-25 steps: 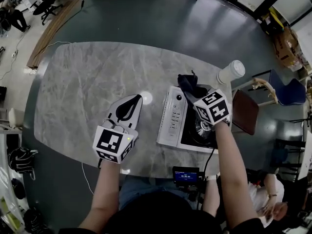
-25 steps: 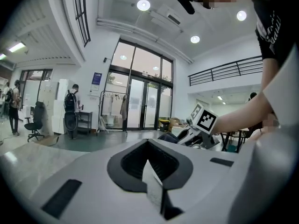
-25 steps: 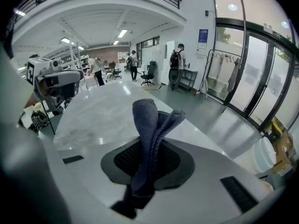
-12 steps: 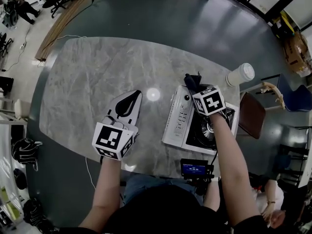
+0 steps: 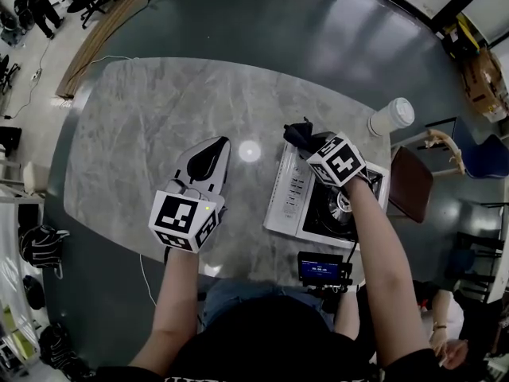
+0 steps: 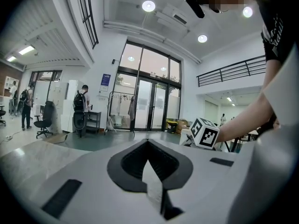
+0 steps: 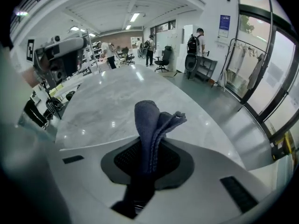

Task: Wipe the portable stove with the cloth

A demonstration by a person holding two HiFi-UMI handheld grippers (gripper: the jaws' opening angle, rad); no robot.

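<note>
With the right gripper (image 5: pixel 312 143) clamped on the cloth (image 7: pixel 152 125) over the far end of the stove (image 5: pixel 288 201), and the left gripper (image 5: pixel 208 159) idle nearby, jaws together and empty, press the cloth flat and drag evenly.

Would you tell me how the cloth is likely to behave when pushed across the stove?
The cloth looks soft and floppy: it bunches in folds where the right gripper pinches it, so it will probably crumple rather than push flat. Its nubby weave should drag, not slide, on the portable stove.
</note>
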